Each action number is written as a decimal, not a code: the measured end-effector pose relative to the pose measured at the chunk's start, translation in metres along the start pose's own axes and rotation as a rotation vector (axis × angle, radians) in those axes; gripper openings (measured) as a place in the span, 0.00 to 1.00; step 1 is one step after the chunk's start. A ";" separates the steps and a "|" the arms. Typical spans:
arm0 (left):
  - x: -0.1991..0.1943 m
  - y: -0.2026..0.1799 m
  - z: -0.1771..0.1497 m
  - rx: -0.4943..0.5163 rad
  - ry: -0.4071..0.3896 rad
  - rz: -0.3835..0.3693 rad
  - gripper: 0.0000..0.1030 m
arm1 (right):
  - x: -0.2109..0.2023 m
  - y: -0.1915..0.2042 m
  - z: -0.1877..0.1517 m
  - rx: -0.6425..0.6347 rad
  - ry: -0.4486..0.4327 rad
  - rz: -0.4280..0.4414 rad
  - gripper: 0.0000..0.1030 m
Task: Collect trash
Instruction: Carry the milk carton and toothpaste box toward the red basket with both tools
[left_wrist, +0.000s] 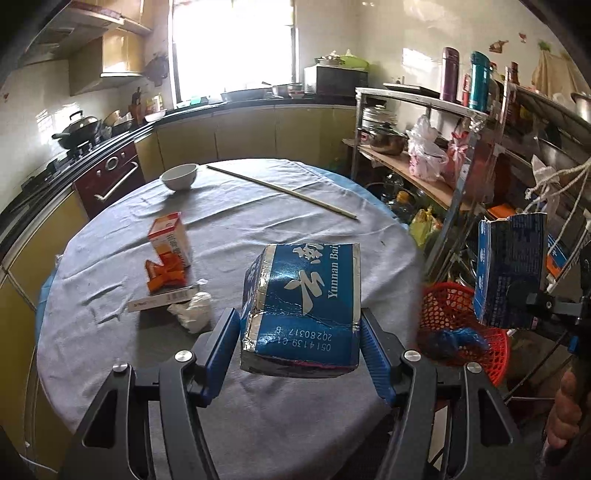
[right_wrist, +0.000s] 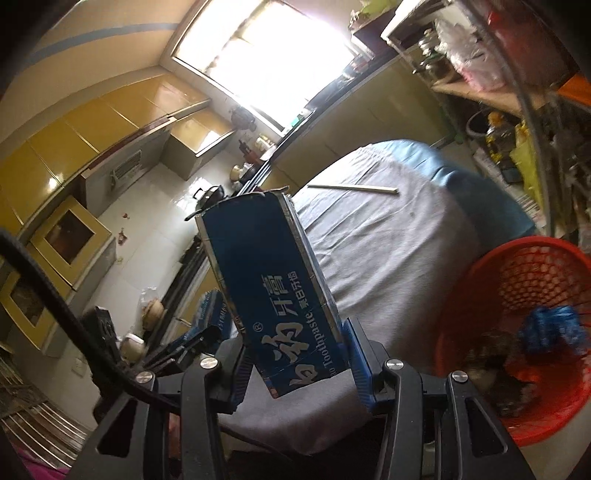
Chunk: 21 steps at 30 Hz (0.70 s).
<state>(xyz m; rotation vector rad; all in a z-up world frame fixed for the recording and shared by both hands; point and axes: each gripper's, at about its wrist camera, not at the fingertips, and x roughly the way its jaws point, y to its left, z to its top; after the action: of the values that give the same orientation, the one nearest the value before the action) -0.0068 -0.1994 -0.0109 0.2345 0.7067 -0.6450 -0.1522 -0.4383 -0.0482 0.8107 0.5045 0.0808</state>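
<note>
Your left gripper (left_wrist: 300, 332) has its jaws clamped across a wide blue carton (left_wrist: 301, 302), held above the bench (left_wrist: 258, 221). Your right gripper (right_wrist: 295, 354) pinches a toothpaste box (right_wrist: 273, 280) by its lower end only, tilted, beside the red basket (right_wrist: 535, 332). That box could pivot and miss the rim. An orange box (left_wrist: 170, 243) and tissue (left_wrist: 194, 312) remain uncollected.

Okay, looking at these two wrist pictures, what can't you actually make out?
- Red basket contents: left view, the near box and right gripper cover parts; right view, blurred.
- Far end of the right-held box: right view, faces away.
- Small print on the orange carton: left view, too small.
</note>
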 end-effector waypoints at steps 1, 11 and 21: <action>0.002 -0.004 0.001 0.007 0.004 -0.006 0.64 | -0.005 -0.002 -0.001 -0.010 -0.008 -0.020 0.48; 0.016 -0.029 -0.002 0.033 0.040 -0.057 0.64 | -0.036 -0.031 -0.002 0.037 -0.052 -0.074 0.48; 0.018 -0.060 0.001 0.109 0.030 -0.055 0.64 | -0.046 -0.044 -0.008 0.073 -0.055 -0.115 0.48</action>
<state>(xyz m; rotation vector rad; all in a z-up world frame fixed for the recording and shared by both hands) -0.0332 -0.2558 -0.0216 0.3262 0.7095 -0.7344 -0.2023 -0.4755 -0.0660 0.8518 0.5037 -0.0662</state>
